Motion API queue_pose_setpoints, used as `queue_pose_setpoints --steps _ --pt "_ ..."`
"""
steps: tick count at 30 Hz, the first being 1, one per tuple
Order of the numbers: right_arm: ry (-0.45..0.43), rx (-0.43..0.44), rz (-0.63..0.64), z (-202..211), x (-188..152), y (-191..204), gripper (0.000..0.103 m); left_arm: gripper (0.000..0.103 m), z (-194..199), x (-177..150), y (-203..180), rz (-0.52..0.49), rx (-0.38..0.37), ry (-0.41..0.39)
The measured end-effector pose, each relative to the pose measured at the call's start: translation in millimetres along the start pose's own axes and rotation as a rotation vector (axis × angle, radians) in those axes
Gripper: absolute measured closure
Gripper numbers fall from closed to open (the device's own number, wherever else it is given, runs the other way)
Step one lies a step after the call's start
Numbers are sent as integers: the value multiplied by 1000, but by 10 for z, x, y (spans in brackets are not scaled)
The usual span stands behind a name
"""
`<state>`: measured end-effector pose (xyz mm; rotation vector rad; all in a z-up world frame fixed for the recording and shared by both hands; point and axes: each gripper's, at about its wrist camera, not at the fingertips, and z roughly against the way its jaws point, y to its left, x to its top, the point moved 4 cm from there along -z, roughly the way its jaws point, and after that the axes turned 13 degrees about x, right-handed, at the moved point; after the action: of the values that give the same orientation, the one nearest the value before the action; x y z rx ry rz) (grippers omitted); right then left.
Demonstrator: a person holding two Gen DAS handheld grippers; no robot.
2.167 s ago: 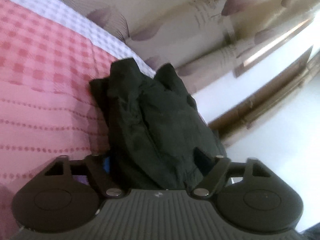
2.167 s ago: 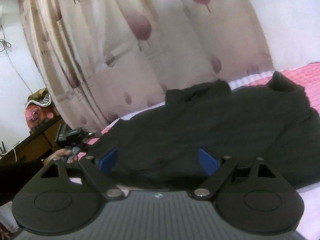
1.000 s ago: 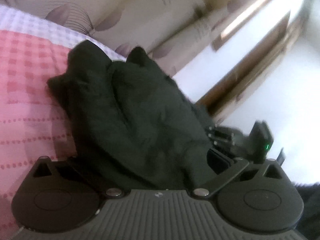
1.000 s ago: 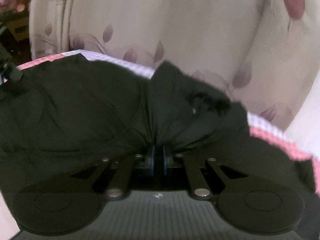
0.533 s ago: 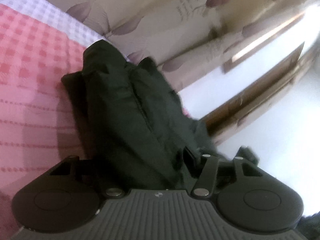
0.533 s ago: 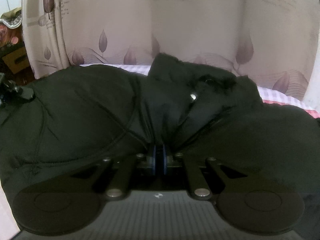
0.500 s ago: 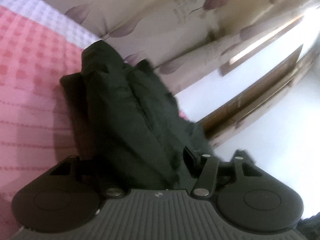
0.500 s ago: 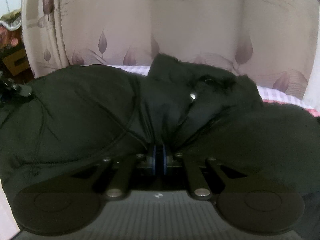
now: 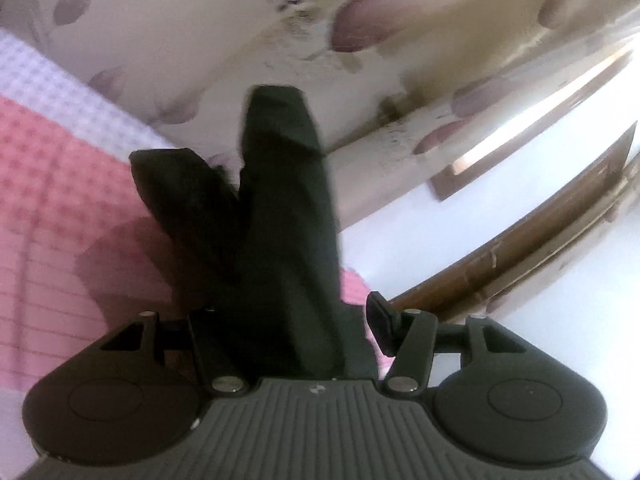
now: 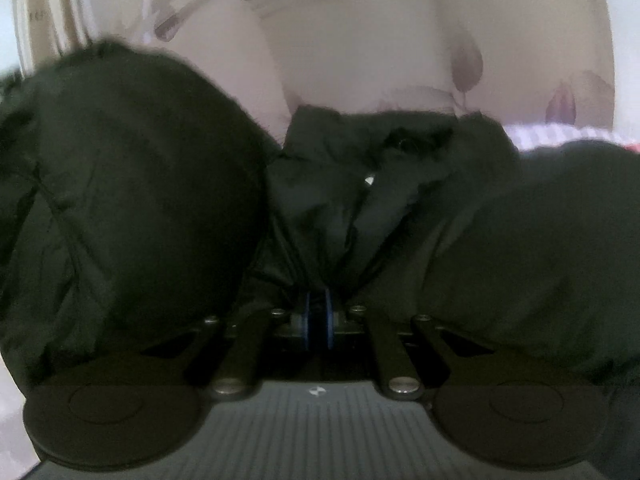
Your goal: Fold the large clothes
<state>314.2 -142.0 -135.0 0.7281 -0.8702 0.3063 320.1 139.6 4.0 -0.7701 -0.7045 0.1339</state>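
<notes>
A large black jacket (image 9: 280, 216) is lifted off the pink checked bed cover (image 9: 52, 184). In the left wrist view it rises as a bunched column between the fingers of my left gripper (image 9: 292, 320); the right fingertip (image 9: 380, 320) shows, the left one is hidden by cloth. In the right wrist view the black jacket (image 10: 360, 200) fills the frame, and my right gripper (image 10: 318, 320) is shut on a pinched fold of it, blue pads nearly touching.
A cream curtain with purple leaf print (image 9: 280, 32) hangs behind the bed. A wooden frame (image 9: 520, 240) and white wall lie to the right. The curtain also shows in the right wrist view (image 10: 360, 40), with a strip of bed cover (image 10: 560, 134) at right.
The jacket has been raised and pulled taller and narrower in the left view. The left fingers have closed in on the cloth. The right gripper stays shut on its fold, and a bulge of jacket swung up at left.
</notes>
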Motion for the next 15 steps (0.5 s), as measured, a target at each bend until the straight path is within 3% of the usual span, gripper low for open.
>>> queue_pose_setpoints --steps 4,5,8,11,15 --pt "-39 74 -128 52 1 -147 96 47 -233 -80 -736 -45 -38 -1" --pt "-52 96 -162 66 -12 -180 96 59 -329 -122 -936 -55 -73 11" --pt "-89 157 -248 103 -59 -255 96 60 -687 -313 -1473 -145 -105 49" --pt "-110 199 -299 129 -89 -311 96 60 -1150 -501 -1718 -164 -215 121" --pt "-124 239 -333 144 -116 -352 96 60 -1616 -655 -1778 -233 -361 124"
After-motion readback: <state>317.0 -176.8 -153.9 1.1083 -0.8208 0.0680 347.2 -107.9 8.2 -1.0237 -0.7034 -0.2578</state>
